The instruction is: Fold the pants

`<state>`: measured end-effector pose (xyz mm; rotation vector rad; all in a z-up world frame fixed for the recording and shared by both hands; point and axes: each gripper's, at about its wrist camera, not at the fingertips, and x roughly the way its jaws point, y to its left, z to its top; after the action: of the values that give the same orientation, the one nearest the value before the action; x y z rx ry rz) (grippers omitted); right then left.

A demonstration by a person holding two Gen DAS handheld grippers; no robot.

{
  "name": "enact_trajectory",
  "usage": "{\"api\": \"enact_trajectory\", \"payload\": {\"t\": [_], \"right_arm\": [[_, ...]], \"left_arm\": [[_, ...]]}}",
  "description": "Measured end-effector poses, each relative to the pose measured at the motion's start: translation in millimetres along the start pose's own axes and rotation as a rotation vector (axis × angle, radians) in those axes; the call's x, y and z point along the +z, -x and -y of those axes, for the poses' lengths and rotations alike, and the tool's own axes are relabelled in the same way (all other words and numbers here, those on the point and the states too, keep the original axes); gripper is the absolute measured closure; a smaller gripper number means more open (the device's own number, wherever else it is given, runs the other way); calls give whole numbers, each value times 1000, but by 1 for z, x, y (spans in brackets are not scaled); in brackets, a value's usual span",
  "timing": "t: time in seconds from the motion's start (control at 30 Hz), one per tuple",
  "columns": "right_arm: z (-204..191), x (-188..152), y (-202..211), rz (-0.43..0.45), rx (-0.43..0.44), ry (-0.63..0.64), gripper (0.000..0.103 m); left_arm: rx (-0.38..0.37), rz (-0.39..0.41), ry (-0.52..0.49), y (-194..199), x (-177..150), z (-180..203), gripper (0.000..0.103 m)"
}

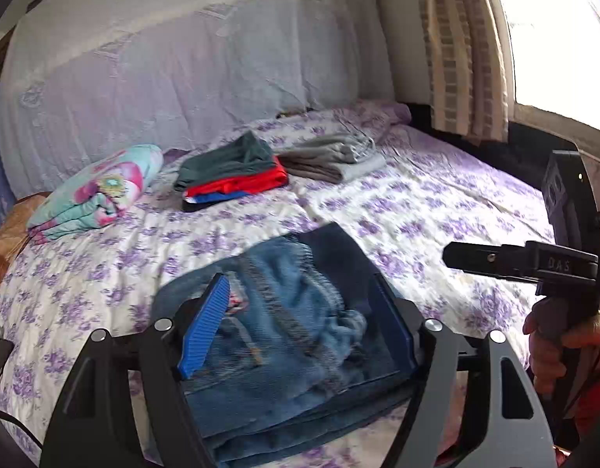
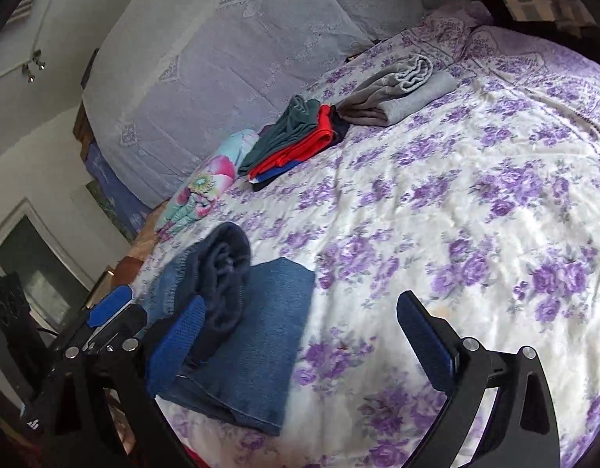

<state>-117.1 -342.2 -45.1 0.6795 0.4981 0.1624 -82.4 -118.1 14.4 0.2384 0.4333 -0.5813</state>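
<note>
On the purple-flowered bedspread [image 2: 436, 202], the folded blue denim jeans [image 1: 284, 335] sit between your left gripper [image 1: 300, 327]'s spread, unclamped jaws; the right gripper [image 2: 300, 347] gapes empty beside them.

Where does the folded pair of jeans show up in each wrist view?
Left wrist: jeans bottom centre, between the left gripper's open fingers.
Right wrist: jeans lower left, beside the right gripper's left finger.
Shared landmark: green-and-red clothes stack farther up the bed.

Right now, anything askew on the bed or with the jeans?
The folded jeans aren't flat: part of the denim is bunched into a loose roll on top, at the left of the fold. The left gripper stands open around them. The other folded piles by the headboard look tidy.
</note>
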Motion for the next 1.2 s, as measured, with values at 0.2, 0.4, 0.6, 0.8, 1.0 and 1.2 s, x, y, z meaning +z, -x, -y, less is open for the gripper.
{"api": "enact_trajectory", "payload": {"t": [0.2, 0.4, 0.6, 0.8, 1.0, 1.2], "right_arm": [[-24, 2, -41, -143, 209, -99, 4], [-31, -3, -68, -217, 179, -156, 8], [-53, -1, -89, -281, 139, -48, 46], [-77, -4, -74, -219, 165, 49, 74], [-73, -6, -24, -151, 68, 125, 75], [-15, -30, -31, -212, 11, -42, 61]], "left_arm": [[249, 9, 182, 22, -6, -88, 19], [301, -162, 397, 8, -47, -153, 19], [292, -237, 430, -2, -71, -158, 19], [295, -229, 404, -1, -65, -154, 19], [188, -158, 381, 10, -30, -143, 19], [114, -233, 191, -22, -24, -77, 19]]}}
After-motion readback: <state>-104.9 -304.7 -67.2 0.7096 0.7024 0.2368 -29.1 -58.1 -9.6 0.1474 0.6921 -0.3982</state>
